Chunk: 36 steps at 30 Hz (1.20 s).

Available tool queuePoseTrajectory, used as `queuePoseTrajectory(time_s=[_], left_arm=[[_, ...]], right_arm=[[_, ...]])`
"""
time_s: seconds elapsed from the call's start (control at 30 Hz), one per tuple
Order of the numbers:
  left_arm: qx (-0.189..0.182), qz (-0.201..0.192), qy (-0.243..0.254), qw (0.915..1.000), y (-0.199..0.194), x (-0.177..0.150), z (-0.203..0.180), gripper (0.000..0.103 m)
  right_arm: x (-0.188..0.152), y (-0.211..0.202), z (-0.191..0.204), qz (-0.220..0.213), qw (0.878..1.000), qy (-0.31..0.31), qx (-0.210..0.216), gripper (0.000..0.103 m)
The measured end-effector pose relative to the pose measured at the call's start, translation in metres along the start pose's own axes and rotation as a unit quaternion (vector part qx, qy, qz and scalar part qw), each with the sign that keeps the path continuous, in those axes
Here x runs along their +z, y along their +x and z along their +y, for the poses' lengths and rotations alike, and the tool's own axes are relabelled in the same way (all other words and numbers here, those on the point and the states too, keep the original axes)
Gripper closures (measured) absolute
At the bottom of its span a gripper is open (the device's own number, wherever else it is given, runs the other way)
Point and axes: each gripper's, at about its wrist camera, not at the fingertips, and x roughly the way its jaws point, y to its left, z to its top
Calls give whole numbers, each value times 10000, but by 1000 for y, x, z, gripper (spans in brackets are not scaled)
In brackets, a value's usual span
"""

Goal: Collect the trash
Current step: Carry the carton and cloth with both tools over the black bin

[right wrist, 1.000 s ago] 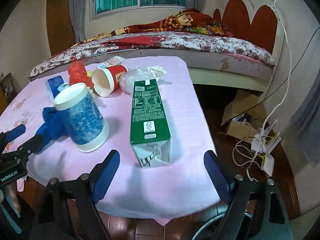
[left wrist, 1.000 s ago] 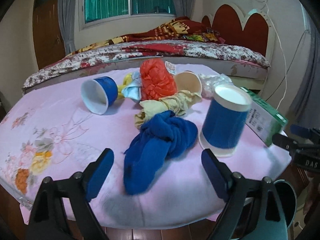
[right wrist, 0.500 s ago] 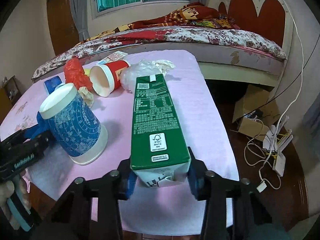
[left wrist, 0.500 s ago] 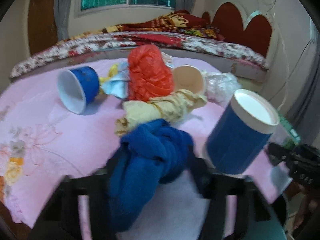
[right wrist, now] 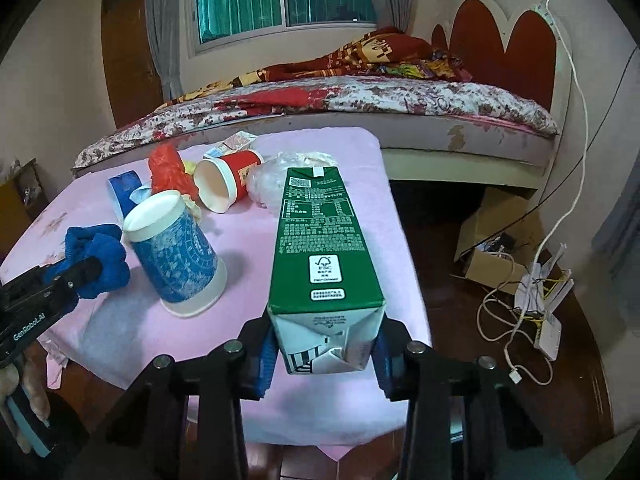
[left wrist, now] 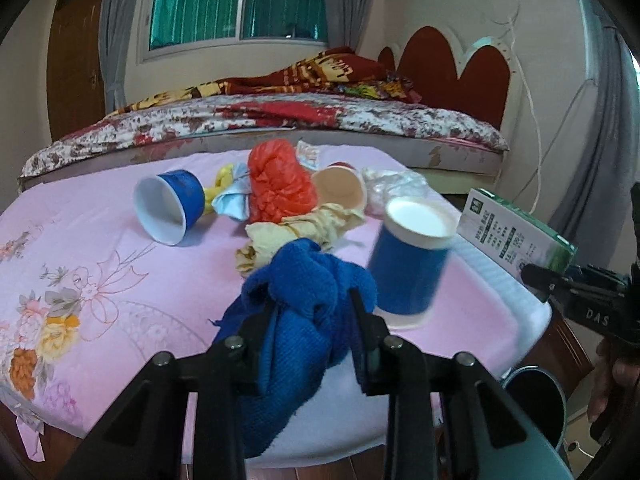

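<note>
Bedroom table [left wrist: 100, 248]: left jaws are closing on the cloth [left wrist: 296, 312], right jaws hold the carton [right wrist: 324, 256]; probably lift both clear of the cup [right wrist: 172, 256].

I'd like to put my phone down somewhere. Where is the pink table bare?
Bare cloth lies on the flowered side, left of the tipped blue paper cup and blue towel. The far middle is crowded around the crumpled orange plastic bag and red paper cup.
</note>
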Motion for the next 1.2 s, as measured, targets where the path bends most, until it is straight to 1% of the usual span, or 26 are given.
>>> queuePoseTrajectory(time_s=[0.17,0.3,0.47,0.6,0.77,0.9,1.1,1.2], left_arm=[[-241,-54,70,9997,-17,-4,-18,71],[-515,-48,300,9982,-25,-12,-46,71],[-875,-18,521,9948,-29,-18,-76,71],[-1195,43,710,9903,-28,-24,-103,71],[-1657,188,1037,9805,-26,-37,-141,71],[-2009,421,1265,9705,-21,-51,-170,71],[-2358,728,1660,9548,-14,-75,-209,71],[-2457,907,1802,9481,-11,-86,-222,71]], right_arm=[[-11,-31,-10,-106,9997,-163,-153,61],[-26,-58,-31,-126,9993,-113,-333,61],[-47,-85,-64,-30,9981,51,-609,61],[-66,-95,-85,145,9968,148,-774,61],[-95,-104,-103,475,9946,151,-906,61],[-118,-116,-114,657,9925,144,-1020,61],[-161,-122,-136,1136,9867,208,-1144,61],[-177,-122,-149,1321,9839,327,-1160,61]])
